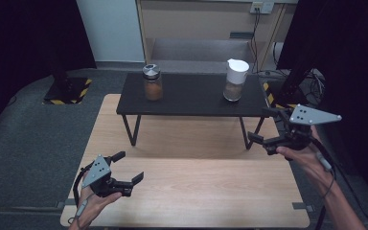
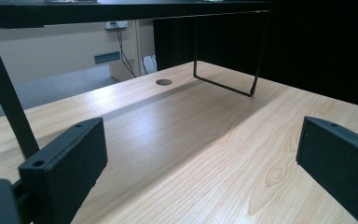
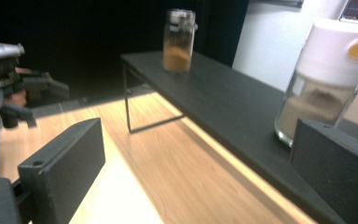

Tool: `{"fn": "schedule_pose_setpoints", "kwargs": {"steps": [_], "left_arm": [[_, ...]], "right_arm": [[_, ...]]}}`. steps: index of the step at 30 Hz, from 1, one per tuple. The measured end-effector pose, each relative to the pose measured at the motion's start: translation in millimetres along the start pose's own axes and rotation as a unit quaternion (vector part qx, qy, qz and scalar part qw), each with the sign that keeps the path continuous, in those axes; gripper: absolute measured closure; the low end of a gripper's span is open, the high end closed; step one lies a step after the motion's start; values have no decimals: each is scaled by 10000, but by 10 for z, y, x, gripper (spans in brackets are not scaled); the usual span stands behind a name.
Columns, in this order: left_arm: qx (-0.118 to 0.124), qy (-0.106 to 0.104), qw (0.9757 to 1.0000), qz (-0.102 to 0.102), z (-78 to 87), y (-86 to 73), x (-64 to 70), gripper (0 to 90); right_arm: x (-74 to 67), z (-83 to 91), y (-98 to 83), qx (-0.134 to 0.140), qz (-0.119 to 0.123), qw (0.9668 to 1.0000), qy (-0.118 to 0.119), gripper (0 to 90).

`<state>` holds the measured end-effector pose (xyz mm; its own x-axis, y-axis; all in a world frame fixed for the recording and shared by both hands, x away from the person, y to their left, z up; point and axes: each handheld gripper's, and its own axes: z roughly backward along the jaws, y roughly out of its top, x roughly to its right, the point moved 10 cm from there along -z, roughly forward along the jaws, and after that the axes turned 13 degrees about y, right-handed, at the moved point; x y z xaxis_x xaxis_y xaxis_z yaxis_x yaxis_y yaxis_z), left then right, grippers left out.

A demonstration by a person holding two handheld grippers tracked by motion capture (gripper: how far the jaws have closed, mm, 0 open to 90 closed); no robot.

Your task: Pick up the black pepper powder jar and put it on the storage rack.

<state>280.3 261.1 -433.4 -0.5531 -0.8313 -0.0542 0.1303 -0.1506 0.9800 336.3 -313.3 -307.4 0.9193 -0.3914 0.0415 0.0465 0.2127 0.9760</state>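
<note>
Two jars stand on a low black shelf (image 1: 191,98) that sits on the wooden table (image 1: 187,191). The left jar (image 1: 152,82) has a metal lid and brown contents, seen farther off as the metal-lidded jar (image 3: 179,40). The right jar (image 1: 235,79) has a white lid, close up as the white-lidded jar (image 3: 324,79). My left gripper (image 1: 128,167) hangs open over the table's front left, nothing between its jaws (image 2: 200,158). My right gripper (image 1: 263,125) is open at the shelf's right end, empty, beside the white-lidded jar (image 3: 196,158).
The shelf rests on thin black wire legs (image 2: 223,79). A round cable hole (image 2: 163,82) is set in the tabletop. Beyond the table stand a wooden cabinet (image 1: 206,28) with a wall socket (image 1: 261,7), and dark curtains on both sides.
</note>
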Motion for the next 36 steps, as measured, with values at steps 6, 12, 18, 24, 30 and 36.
{"fn": "schedule_pose_setpoints", "kwargs": {"steps": [6, 12, 18, 24, 30, 36], "left_arm": [[2, 4, 10000, -4, -1, 0, 1, 6], [14, 7, 10000, -5, 3, 2, 3, 6], [24, 17, 10000, -21, 1, 1, 5, 7], [33, 19, 10000, -30, -1, 0, 8, 6], [70, 48, 10000, -41, 9, 5, 9, 6], [88, 75, 9999, -41, 8, 2, 2, 6]], "right_arm": [[-113, -14, -221, 63, -51, 10000, 3, 36], [-227, -35, -473, 183, -175, 9996, -81, 39], [-363, -49, -692, 185, -126, 9990, -381, 43], [-462, -58, -883, 244, -146, 9977, -615, 45], [-490, -102, -1090, 136, -298, 9971, -682, 45], [-533, -137, -1235, 83, -401, 9967, -703, 46]]}}
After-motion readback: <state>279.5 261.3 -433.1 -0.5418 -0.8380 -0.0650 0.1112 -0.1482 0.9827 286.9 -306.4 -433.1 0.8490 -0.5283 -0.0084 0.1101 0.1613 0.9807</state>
